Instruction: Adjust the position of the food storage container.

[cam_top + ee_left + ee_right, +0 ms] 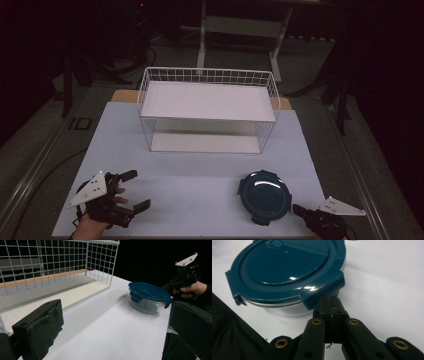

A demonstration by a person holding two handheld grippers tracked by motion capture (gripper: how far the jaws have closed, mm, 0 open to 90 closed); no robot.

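Observation:
A round glass container with a dark teal clip lid [264, 196] stands on the white table top at the front right. In the right gripper view its lid [287, 267] is close, and one latch tab [322, 293] hangs over the jaw tips. My right gripper [296, 208] is shut, its tips touching or just under that tab at the container's near right side. My left gripper [140, 189] stands open at the front left with nothing between its fingers. The left gripper view shows the container [148, 297] and the right gripper [185, 277] held by a hand.
A white wire basket [207, 107] with a flat white shelf across it stands at the table's back middle, its open side facing me; in the left gripper view the basket [62, 265] is close. Bare white table top [200, 172] lies between basket and grippers. Dark floor and stands surround the table.

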